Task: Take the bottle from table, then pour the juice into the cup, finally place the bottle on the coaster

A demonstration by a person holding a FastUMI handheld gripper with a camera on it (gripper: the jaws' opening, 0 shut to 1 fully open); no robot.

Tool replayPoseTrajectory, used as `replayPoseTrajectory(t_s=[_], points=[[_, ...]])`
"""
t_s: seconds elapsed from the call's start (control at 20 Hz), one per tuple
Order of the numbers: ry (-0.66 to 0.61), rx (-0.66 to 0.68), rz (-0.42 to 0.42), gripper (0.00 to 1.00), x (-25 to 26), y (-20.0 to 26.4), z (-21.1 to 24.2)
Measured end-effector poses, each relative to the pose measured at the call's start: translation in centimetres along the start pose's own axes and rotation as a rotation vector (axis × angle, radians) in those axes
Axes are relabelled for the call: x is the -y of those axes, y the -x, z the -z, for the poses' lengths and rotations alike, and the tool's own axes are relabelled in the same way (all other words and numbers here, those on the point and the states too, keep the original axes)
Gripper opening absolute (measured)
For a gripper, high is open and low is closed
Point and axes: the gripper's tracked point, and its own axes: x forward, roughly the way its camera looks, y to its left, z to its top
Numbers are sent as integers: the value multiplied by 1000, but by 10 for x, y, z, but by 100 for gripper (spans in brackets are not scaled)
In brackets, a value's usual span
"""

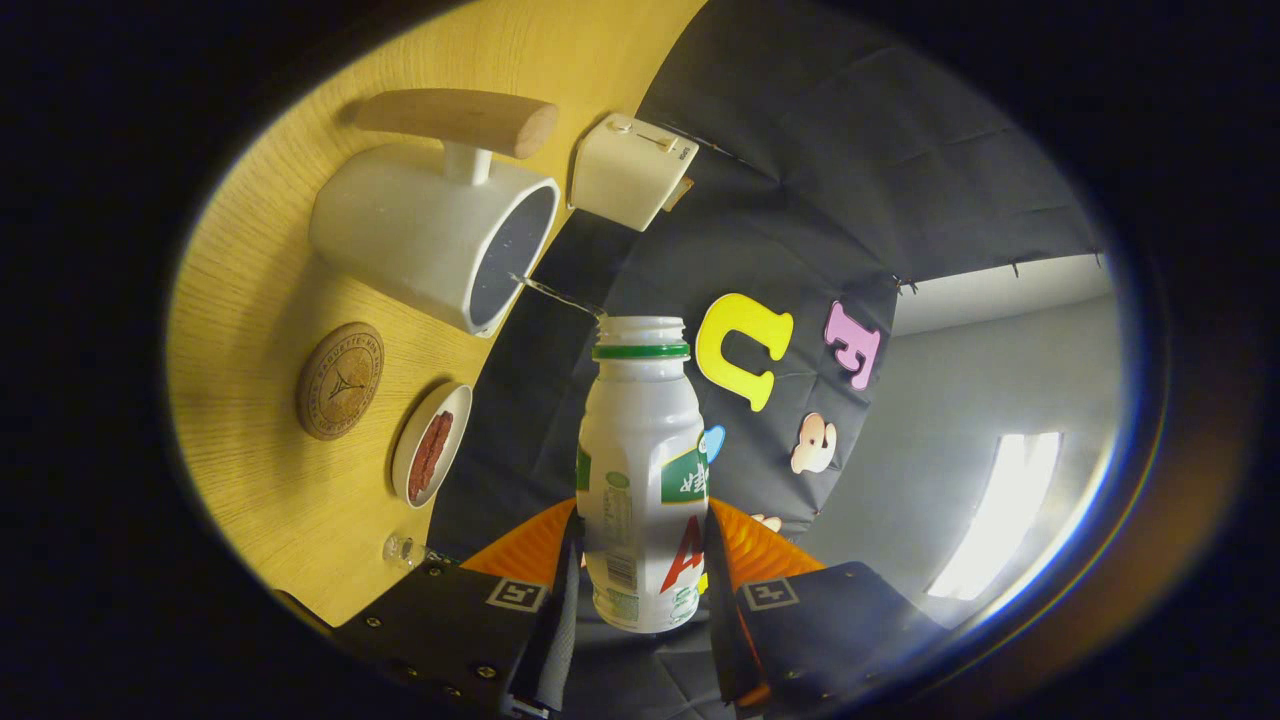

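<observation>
Clamped between the two orange fingers (745, 545) of the one gripper (642, 560): one white bottle (640, 470), cap off, both pads pressing its sides, tipped toward the cup. Leaving the bottle's open mouth, a thin clear stream (555, 293), reaching the rim of the one white cup (430, 235) with a wooden handle. Cup contents hard to tell. Near the bottle's base, on the wooden table (270, 480), one small dish (430, 443) holding something reddish. Farther from the bottle than that dish, one round cork coaster (340, 380), bare. Beyond the cup, one white box-like appliance (628, 172).
</observation>
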Motion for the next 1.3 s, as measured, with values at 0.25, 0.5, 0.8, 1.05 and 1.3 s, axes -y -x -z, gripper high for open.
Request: replayPoseTrajectory(t_s=[0.25, 0.5, 0.8, 1.05, 1.3], points=[[55, 22, 17, 56, 2, -1, -7], [96, 38, 26, 56, -1, 0, -10], [135, 54, 35, 56, -3, 4, -15], [196, 74, 61, 56, -6, 9, -19], [218, 84, 61, 56, -9, 13, -21]])
